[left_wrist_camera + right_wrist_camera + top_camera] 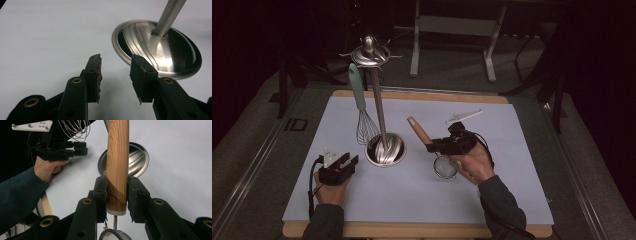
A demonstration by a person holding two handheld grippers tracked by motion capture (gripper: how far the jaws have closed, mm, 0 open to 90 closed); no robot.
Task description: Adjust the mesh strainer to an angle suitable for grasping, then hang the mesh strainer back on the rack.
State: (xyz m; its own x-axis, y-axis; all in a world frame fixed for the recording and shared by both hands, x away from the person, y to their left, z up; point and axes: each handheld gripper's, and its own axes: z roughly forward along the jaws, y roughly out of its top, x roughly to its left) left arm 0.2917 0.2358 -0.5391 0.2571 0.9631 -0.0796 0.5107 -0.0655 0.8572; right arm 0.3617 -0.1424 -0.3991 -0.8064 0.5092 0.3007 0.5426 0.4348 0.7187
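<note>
Centrally, right claw [117,195] grips strainer handle [117,162]; stand base [136,160] near.

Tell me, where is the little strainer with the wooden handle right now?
The strainer is right of centre in the high view, its wooden handle clamped in the right gripper, just right of the metal stand.
</note>
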